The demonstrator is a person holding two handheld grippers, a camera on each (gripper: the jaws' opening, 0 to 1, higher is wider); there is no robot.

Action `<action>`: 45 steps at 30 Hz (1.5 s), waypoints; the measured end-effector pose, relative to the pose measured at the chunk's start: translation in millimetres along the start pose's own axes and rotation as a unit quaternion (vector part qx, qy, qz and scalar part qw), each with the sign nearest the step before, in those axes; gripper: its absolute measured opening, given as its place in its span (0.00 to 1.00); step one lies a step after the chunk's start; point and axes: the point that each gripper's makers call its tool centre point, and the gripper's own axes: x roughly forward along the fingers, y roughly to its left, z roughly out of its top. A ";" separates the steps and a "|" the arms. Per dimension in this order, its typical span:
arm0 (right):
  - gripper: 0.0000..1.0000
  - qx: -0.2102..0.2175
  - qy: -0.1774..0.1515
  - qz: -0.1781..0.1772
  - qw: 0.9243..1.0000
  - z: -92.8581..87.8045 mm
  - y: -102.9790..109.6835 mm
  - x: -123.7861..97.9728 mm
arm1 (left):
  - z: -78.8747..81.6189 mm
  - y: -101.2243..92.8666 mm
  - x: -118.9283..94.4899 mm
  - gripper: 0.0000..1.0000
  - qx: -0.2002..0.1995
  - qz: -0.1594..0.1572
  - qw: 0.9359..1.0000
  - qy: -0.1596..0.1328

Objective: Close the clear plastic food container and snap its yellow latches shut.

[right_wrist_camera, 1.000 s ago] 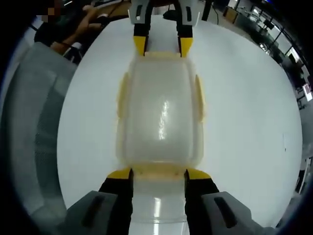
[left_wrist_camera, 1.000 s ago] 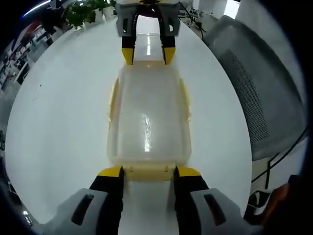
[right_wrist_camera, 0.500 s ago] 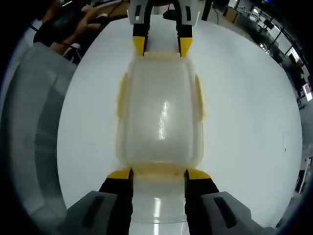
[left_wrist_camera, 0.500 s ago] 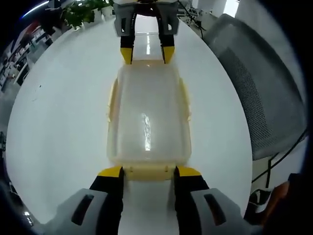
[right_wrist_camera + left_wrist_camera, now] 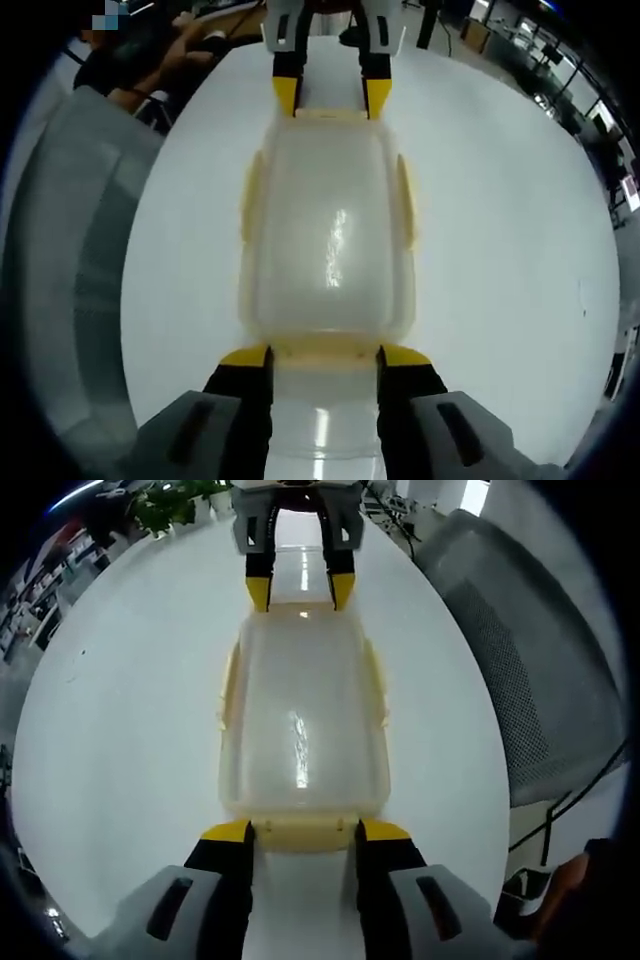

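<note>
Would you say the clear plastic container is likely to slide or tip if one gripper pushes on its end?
The container looks empty, so it is probably light. It sits flat and low on a glossy white table, so it would likely slide rather than tip. Its thin clear walls may flex slightly. The left gripper and right gripper at opposite ends should brace it.

I'm reading no text, label, brand mark or number anywhere in either the left gripper view or the right gripper view. The clear plastic food container with pale yellow latches (image 5: pixel 303 720) carries no legible marking, and the glossy white round table (image 5: pixel 120 730) under it is unmarked too.
</note>
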 end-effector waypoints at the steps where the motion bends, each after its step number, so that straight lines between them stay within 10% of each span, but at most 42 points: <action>1: 0.39 -0.002 -0.001 -0.004 1.000 0.7 -1.0 -1.1 | 0.5 -0.2 -1.8 0.39 -0.003 0.002 1.000 0.000; 45: 0.39 -0.019 -0.042 -0.026 0.999 -25.0 17.9 -101.5 | 83.3 -17.4 -65.5 0.39 -0.008 0.034 0.999 -0.032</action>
